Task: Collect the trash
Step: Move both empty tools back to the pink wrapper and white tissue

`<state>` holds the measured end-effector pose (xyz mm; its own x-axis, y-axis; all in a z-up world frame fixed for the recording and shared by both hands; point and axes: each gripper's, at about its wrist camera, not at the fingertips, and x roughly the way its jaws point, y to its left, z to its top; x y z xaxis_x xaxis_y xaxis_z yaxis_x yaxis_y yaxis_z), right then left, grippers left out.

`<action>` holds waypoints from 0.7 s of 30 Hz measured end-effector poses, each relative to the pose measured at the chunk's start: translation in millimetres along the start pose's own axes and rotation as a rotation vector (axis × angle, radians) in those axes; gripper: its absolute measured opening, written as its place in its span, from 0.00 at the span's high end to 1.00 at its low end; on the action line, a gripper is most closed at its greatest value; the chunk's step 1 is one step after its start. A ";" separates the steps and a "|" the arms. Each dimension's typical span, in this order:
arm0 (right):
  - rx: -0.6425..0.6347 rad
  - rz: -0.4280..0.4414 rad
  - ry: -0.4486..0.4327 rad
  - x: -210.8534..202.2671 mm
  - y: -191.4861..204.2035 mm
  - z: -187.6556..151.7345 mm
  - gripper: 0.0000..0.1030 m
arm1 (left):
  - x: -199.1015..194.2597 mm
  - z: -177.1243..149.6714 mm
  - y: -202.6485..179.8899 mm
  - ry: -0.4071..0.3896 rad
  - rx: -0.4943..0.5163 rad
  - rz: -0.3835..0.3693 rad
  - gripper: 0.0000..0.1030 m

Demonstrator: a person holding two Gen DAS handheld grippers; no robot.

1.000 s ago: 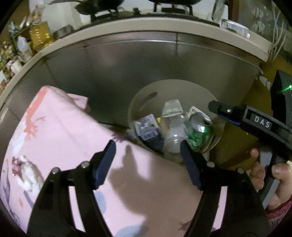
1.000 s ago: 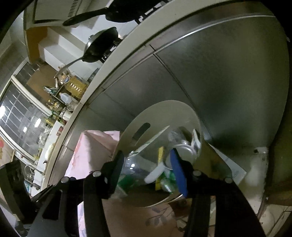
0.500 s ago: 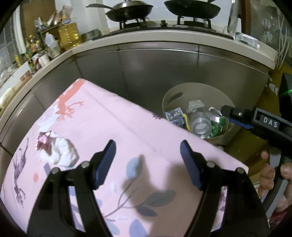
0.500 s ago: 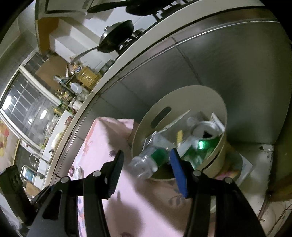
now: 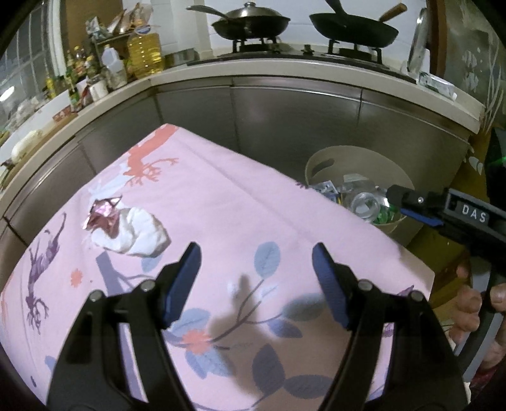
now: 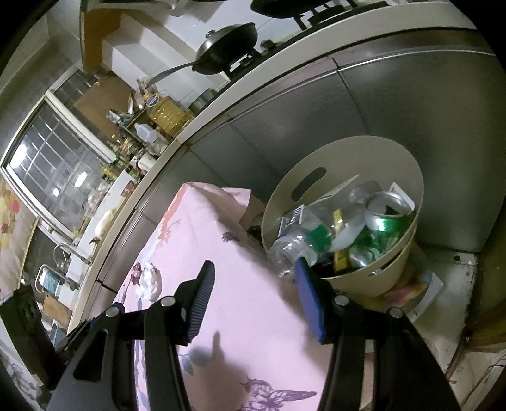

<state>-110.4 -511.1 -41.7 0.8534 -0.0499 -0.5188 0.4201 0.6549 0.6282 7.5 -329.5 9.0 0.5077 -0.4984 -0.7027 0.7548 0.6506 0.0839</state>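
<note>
A crumpled white tissue (image 5: 134, 232) with a shiny pink wrapper (image 5: 102, 215) on it lies on the pink flowered tablecloth (image 5: 221, 221), left of and beyond my left gripper (image 5: 256, 253), which hangs open and empty above the cloth. The tissue (image 6: 148, 281) also shows far left in the right wrist view. My right gripper (image 6: 253, 268) is open and empty over the table's edge, near the beige bin (image 6: 408, 177). In the bin lie a clear plastic bottle (image 6: 294, 246), a green can (image 6: 384, 215) and wrappers. The bin (image 5: 332, 155) shows at the right in the left wrist view.
Steel cabinet fronts (image 5: 284, 120) run behind the table and bin. The counter holds two pans (image 5: 249, 22) and an oil jug (image 5: 145, 53) among bottles. A person's hand (image 5: 480, 306) holds the right gripper's handle at the right edge. Tiled floor (image 6: 452, 284) lies beside the bin.
Both grippers have pulled back and up from the bin, which now looks smaller. The left view has swung left over the tablecloth, so the tissue and wrapper show in full.
</note>
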 end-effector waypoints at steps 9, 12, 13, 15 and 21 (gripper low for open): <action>-0.043 0.009 0.016 1.9 21.9 -4.6 0.51 | -6.7 -11.5 25.2 -0.007 -0.051 0.025 0.32; -0.060 0.014 0.029 4.5 28.6 -7.5 0.51 | -8.4 -19.9 34.9 -0.008 -0.071 0.034 0.32; -0.069 0.014 0.035 5.9 31.9 -9.2 0.51 | -8.0 -24.0 38.2 -0.004 -0.081 0.035 0.32; -0.077 0.014 0.044 8.6 36.0 -12.2 0.51 | -6.7 -33.2 46.7 0.006 -0.105 0.035 0.32; -0.128 0.030 0.090 21.0 59.6 -23.9 0.51 | -7.2 -62.4 81.5 0.014 -0.181 0.052 0.32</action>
<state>-74.8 -455.1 -29.0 0.8316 0.0351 -0.5543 0.3470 0.7464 0.5679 39.4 -237.2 -23.2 0.5370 -0.4541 -0.7110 0.6402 0.7682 -0.0071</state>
